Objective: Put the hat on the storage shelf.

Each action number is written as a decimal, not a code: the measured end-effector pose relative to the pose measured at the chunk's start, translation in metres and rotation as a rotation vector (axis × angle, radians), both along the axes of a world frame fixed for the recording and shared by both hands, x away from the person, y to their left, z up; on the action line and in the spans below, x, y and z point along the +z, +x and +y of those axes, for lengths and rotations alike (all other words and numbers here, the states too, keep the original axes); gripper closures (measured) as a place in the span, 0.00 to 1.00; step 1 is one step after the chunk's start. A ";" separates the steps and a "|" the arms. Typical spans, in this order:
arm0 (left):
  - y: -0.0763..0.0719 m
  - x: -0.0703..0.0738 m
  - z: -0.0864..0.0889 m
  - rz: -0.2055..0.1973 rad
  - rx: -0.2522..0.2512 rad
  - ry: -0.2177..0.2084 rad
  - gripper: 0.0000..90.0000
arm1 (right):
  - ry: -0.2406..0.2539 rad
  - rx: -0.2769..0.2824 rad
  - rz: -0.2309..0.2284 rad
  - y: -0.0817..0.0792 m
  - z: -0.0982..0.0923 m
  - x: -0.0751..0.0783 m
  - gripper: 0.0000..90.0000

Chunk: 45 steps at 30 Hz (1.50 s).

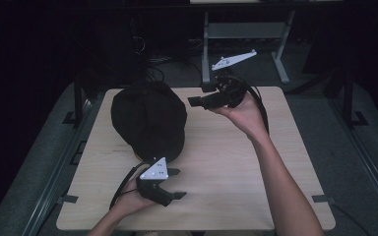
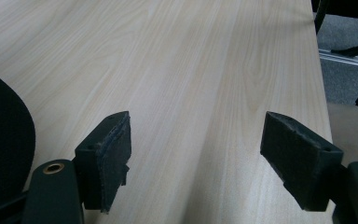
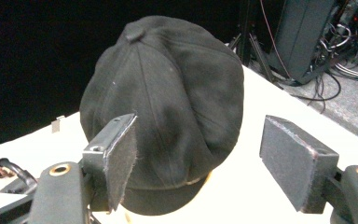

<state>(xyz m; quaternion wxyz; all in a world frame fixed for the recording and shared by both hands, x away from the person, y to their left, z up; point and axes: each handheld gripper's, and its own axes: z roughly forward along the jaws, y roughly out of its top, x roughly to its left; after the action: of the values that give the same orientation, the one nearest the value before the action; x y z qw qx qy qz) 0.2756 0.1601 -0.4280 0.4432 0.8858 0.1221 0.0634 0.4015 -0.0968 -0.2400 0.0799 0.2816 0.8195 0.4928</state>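
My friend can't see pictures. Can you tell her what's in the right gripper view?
A black cap with a button on top sits on a pale wooden table, straight ahead of the right gripper, whose two black jaws stand wide apart with nothing between them. Behind the table are dark equipment and tangled cables.

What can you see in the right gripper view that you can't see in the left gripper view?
The right gripper view takes in the whole black cap with its top button, plus cables on the floor behind. The left gripper view has a long stretch of bare table and just the cap's dark edge at the side. Both share the cap, the pale wooden table, and a pair of open black jaws with nothing between them.
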 end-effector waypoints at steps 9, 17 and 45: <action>0.000 -0.001 0.000 0.002 0.004 -0.011 0.27 | 0.003 -0.014 0.004 -0.007 -0.014 -0.005 0.29; 0.000 -0.001 -0.001 0.002 0.003 -0.008 0.27 | 0.007 -0.028 0.006 -0.015 -0.029 -0.013 0.29; 0.000 -0.002 0.000 0.011 0.009 -0.010 0.27 | 0.024 -0.109 0.069 -0.044 -0.085 -0.060 0.25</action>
<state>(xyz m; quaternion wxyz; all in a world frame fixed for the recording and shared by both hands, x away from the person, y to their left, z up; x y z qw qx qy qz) 0.2760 0.1605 -0.4297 0.4466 0.8834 0.1288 0.0598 0.3572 -0.1823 -0.2996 0.0749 0.3434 0.7994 0.4873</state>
